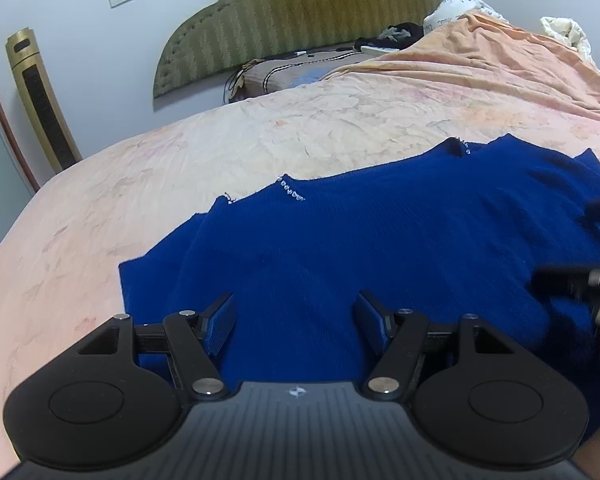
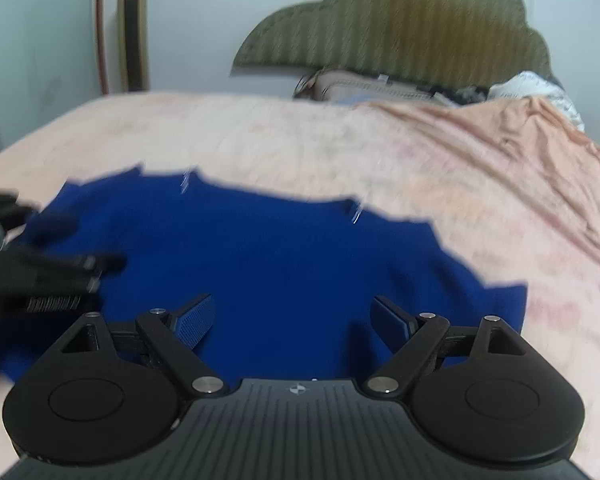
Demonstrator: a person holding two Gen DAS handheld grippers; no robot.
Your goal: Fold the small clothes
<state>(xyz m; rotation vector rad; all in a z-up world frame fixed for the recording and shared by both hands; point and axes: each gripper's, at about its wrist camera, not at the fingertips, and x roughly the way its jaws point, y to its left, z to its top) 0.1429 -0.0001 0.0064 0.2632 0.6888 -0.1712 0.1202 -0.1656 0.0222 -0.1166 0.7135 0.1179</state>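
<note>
A wide bed (image 1: pixel 180 168) with a pale pink sheet fills the room, a quilted olive headboard (image 1: pixel 292 20) behind it and an orange blanket (image 1: pixel 480 60) heaped on its far side. A gold tower fan (image 1: pixel 40 100) stands by the wall. Spread flat on the sheet lies a royal-blue knit garment (image 1: pixel 380 232), small sparkly trim along its far edge. The left gripper (image 1: pixel 296 320) hovers over its near hem, jaws apart, nothing between them. The right gripper (image 2: pixel 292 322) does likewise, jaws spread wide and empty.
</note>
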